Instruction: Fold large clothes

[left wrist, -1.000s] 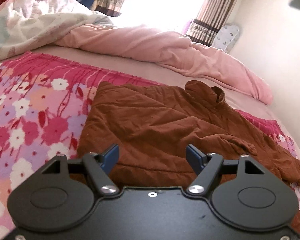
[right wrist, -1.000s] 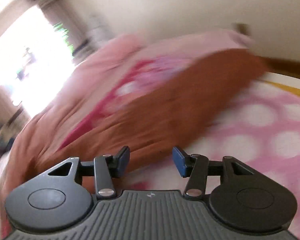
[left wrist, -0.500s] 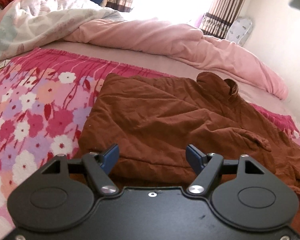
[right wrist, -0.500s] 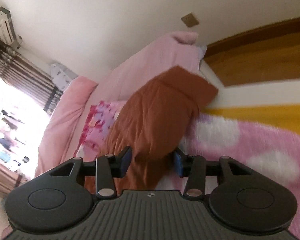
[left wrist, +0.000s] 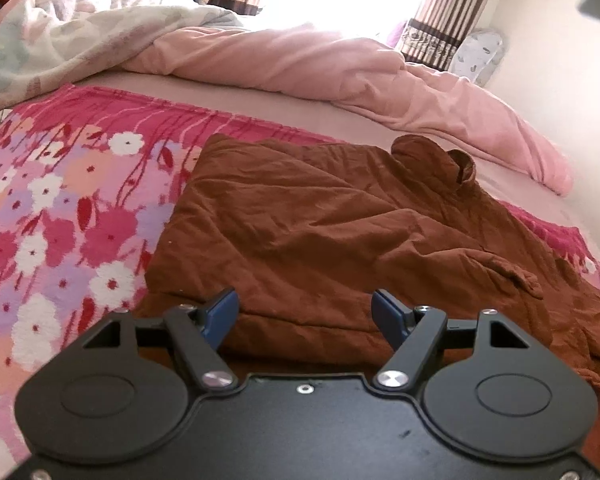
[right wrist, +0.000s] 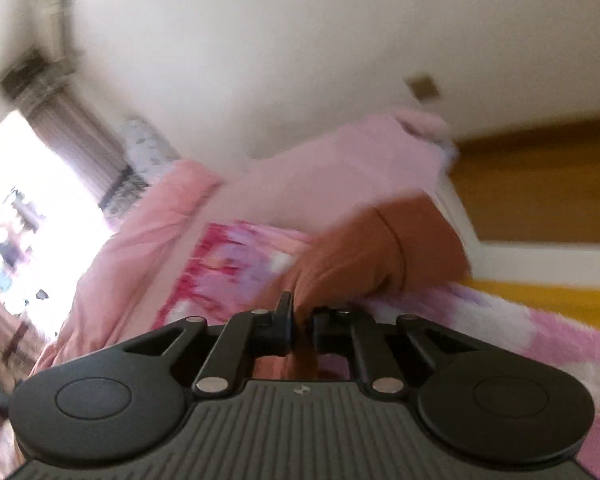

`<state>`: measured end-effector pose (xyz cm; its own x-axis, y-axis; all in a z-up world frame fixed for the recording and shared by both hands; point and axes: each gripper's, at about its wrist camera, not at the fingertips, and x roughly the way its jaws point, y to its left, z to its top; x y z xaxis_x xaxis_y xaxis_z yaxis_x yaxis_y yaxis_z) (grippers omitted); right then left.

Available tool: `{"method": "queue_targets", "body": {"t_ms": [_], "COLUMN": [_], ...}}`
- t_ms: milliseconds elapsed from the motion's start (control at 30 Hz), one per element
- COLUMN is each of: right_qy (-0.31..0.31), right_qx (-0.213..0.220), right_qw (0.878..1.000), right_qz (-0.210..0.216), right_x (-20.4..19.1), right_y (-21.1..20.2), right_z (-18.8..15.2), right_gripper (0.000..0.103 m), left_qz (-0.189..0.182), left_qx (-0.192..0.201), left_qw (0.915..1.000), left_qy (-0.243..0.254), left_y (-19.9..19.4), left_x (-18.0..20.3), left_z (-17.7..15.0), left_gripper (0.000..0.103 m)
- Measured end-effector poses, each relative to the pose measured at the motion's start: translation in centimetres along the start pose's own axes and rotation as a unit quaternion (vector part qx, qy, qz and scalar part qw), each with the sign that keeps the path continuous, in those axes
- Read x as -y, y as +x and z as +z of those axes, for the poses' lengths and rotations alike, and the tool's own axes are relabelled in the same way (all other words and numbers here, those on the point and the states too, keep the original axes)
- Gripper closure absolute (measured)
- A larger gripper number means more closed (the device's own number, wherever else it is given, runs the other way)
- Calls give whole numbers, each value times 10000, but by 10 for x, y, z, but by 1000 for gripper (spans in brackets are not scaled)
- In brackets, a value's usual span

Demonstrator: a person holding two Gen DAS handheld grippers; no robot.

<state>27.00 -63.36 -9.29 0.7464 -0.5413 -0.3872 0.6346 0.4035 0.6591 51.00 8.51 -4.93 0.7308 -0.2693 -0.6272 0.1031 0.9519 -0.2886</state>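
Home bedroom.
A bed [left wrist: 260,92] is seen, covered by a floral blanket [left wrist: 60,200] and pink duvet [left wrist: 340,68]; striped curtains [left wrist: 452,12] are hung at a bright window.

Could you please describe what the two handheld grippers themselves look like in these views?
Both are matte black. The left gripper has a smooth flat body, two round discs, silver pivot screws, angled link arms and blue fingertips. The right gripper has the same discs and silver screws, but a ribbed dark-grey body with a small round mark at its centre. No cables, sleeves or hands show.
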Motion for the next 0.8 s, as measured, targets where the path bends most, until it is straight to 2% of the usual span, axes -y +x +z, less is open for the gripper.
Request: {"method": "queue_targets", "body": {"t_ms": [100,200,300,367,400,433,467,500,533,567,600,633,667,700,800], "right_qy": [-545,-1233,-1852,-2170,-2286,-2401,-2549,-2746,-3094,-3352,-3629,-3769,-3835,-3794,-3184], "right_qx": [173,231,81,-226,-434,-612,-765,-879,-1030,-1125,-1231,-1322,-1425,-1479,-1804], "right_qw": [9969,9843,9571,9331,9202,9083,8965,8840,8673,8568,8456,8396,8370,8400,8726], "right_qz": [534,1243,2226,2859,3147,3370,3542,3679,3762,3753,3717,3682,3633,3587,3234], "right_x": [-54,-118,-184,-224,-242,-256,-269,-280,-292,-298,-301,-301,-296,-291,-256], "right_y": [-24,-49,-74,-85,-88,-90,-91,-93,-96,-99,-102,-105,-106,-107,-99], "right_z": [-6,-27,-68,-104,-126,-146,-169,-190,-217,-235,-252,-258,-260,-257,-228], "right_gripper": [91,91,91,88,78,74,56,28,19,22,33,35,34,33,30], "left_qz": [-84,-127,-228,-457,-613,-797,-924,-1015,-1119,-1214,-1361,-1493,-1647,-1753,-1980], "left_qx": [6,14,17,-52,-87,-115,-127,-139,-171,-209,-261,-309,-363,-390,-534], "left_qw": [10000,9999,9995,9983,9974,9961,9952,9945,9934,9921,9899,9875,9842,9816,9732], "left_qy": [-25,-87,-220,-357,-366,-346,-299,-240,-203,-219,-292,-389,-534,-655,-1043], "left_y": [-1,-2,-4,-4,-4,-3,-3,-3,-2,0,3,7,12,17,39], "left_x": [0,-1,-2,0,3,8,14,20,27,33,37,39,41,43,53], "left_z": [0,-1,-5,-7,-8,-9,-10,-11,-11,-11,-10,-9,-8,-8,-6], "left_gripper": [29,29,29,29,29,28,28,28,28,28,28,28,28,28,28]}}
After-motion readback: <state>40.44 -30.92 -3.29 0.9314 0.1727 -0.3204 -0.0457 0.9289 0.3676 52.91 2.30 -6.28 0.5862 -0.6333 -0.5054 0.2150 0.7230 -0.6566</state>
